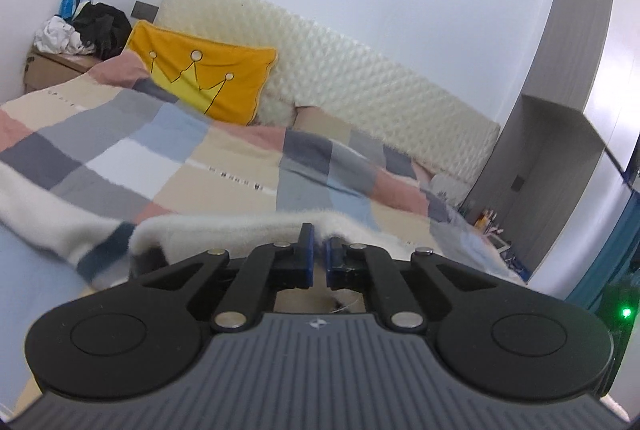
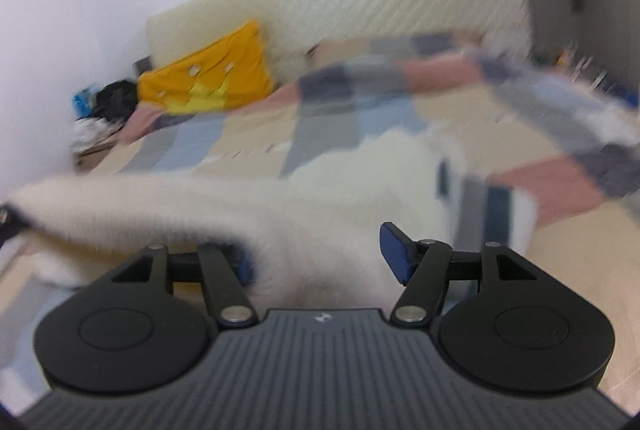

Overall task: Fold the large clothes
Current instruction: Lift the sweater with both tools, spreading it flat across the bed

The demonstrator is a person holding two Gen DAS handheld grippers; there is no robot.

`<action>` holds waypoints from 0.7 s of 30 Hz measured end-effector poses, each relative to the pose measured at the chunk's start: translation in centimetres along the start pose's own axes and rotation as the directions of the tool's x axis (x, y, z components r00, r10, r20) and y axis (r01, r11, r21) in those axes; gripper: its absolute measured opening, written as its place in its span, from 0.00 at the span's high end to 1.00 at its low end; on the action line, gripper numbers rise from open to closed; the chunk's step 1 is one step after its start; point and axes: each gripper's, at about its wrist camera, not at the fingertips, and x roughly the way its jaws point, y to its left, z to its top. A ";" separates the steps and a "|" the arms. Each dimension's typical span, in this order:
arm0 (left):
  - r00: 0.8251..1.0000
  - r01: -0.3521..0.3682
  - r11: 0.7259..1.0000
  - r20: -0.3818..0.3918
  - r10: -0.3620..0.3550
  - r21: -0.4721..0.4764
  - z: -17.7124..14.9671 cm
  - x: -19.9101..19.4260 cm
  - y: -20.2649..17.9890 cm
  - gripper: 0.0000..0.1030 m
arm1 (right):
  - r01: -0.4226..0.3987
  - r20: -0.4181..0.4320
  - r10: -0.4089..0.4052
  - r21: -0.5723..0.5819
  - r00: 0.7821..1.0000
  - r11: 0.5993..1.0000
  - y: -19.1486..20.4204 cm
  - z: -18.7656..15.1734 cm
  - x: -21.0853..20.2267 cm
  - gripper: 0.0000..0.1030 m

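Observation:
A white fluffy garment with dark blue and grey stripes lies across a bed. Its raised edge is pinched between the blue pads of my left gripper, which is shut on it. In the blurred right wrist view the same white garment stretches from the far left edge into the gap of my right gripper. That gripper stands open: the fabric lies against the left pad, and the right pad is clear of it.
The bed carries a checked blanket in pink, grey, blue and beige. A yellow crown pillow leans on the cream padded headboard. Clothes are piled on a bedside stand at the left; a grey wardrobe stands at the right.

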 end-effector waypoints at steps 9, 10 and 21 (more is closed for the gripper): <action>0.998 0.053 0.998 -0.028 -0.054 -0.024 -0.4 -1.4 1.6 0.94 | 0.041 -0.100 -0.057 -0.151 0.993 0.988 -0.2 2.0 -2.6 0.39; 0.998 0.056 0.998 -0.026 -0.057 -0.027 -0.8 -1.4 1.6 0.94 | 0.078 -0.080 -0.091 -0.156 0.993 0.985 -0.5 2.2 -3.1 0.39; 0.999 0.026 0.998 -0.037 -0.028 -0.060 -1.3 0.1 4.4 0.94 | 0.155 -0.016 -0.157 -0.105 0.987 0.982 0.9 -1.2 -1.7 0.82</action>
